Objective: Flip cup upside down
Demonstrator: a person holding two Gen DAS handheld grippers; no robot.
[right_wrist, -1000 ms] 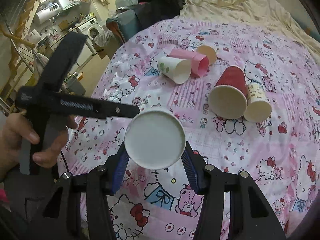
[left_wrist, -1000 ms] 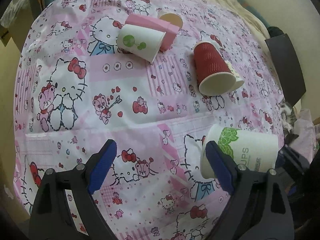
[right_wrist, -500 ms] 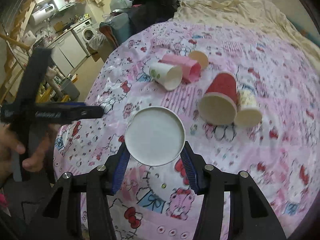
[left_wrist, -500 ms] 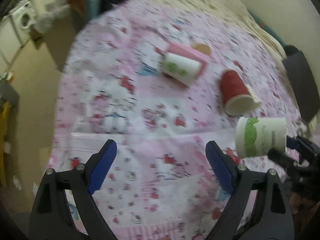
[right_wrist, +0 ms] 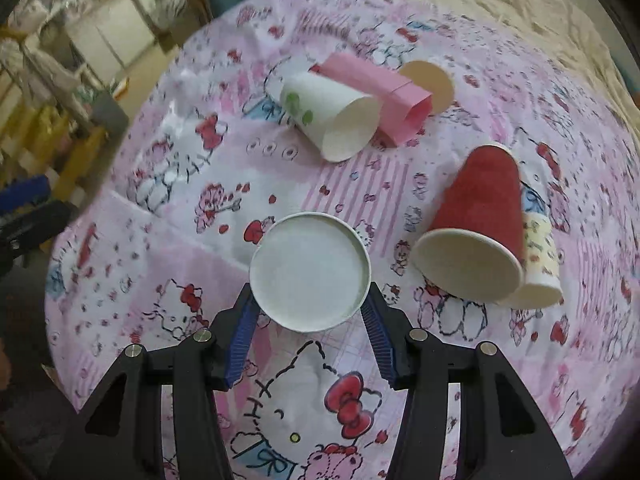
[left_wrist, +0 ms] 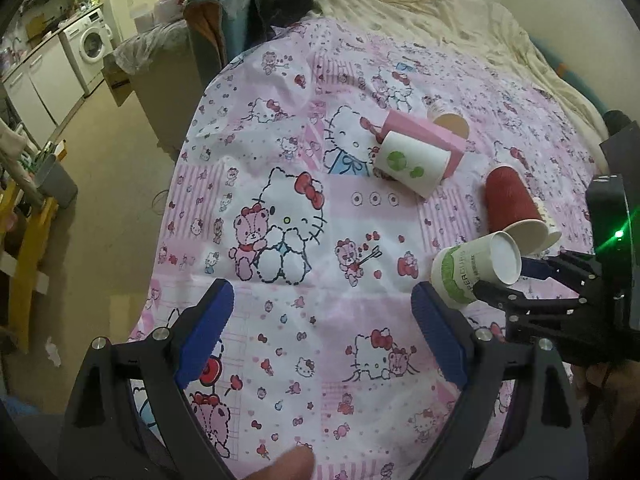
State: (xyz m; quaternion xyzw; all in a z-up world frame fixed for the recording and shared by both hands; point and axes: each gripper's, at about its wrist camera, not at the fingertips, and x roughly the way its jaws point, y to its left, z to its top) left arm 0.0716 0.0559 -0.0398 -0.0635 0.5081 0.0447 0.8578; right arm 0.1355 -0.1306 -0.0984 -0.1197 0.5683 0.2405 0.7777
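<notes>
My right gripper [right_wrist: 308, 322] is shut on a white paper cup with green print [right_wrist: 309, 270], its flat base toward the camera. In the left wrist view the same cup [left_wrist: 472, 270] hangs tilted above the Hello Kitty cloth [left_wrist: 304, 208], rim down-left, base up-right, held by the right gripper [left_wrist: 516, 280]. My left gripper [left_wrist: 320, 328] is open and empty over the cloth, left of the cup.
A white cup with green dots [right_wrist: 332, 120] lies on its side against a pink paper tube [right_wrist: 380, 92] and a tan cup [right_wrist: 428, 84]. A red cup [right_wrist: 480, 224] lies beside a cream cup [right_wrist: 540, 264]. The table edge drops at left [left_wrist: 176, 208].
The left gripper has pulled back and turned left, showing more floor. The right gripper has tipped the held cup so that its rim points lower toward the cloth.
</notes>
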